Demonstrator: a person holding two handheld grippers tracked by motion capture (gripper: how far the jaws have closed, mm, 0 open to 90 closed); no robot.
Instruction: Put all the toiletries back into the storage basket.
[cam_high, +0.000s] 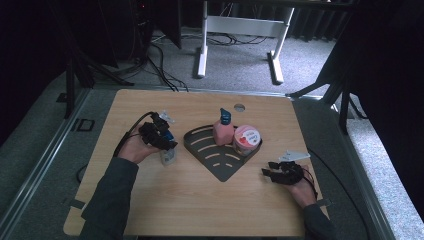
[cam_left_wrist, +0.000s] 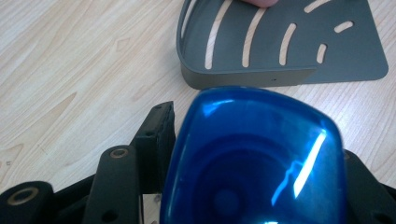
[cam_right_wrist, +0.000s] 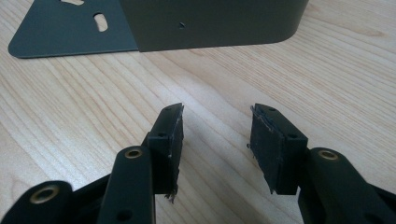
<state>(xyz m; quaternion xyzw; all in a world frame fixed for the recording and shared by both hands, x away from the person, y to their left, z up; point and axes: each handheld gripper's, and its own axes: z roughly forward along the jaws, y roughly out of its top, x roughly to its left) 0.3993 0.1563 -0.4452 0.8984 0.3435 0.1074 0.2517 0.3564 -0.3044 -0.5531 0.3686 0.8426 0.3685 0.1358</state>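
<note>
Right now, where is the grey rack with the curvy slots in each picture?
High view: the grey rack lies mid-table, between the left gripper and the right gripper.
Left gripper view: along the top, right of middle, beyond the blue cap between the jaws.
Right gripper view: along the top, its flat corner pointing left, beyond the jaws.
Shared landmark: the small hole in the rack's wall.

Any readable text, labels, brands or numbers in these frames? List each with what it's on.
None can be read.
Round tub in the grey rack: its pink and white lid bears print, too blurred to read.
Pink bottle: no print visible.
Blue cap in the left gripper: plain.
</note>
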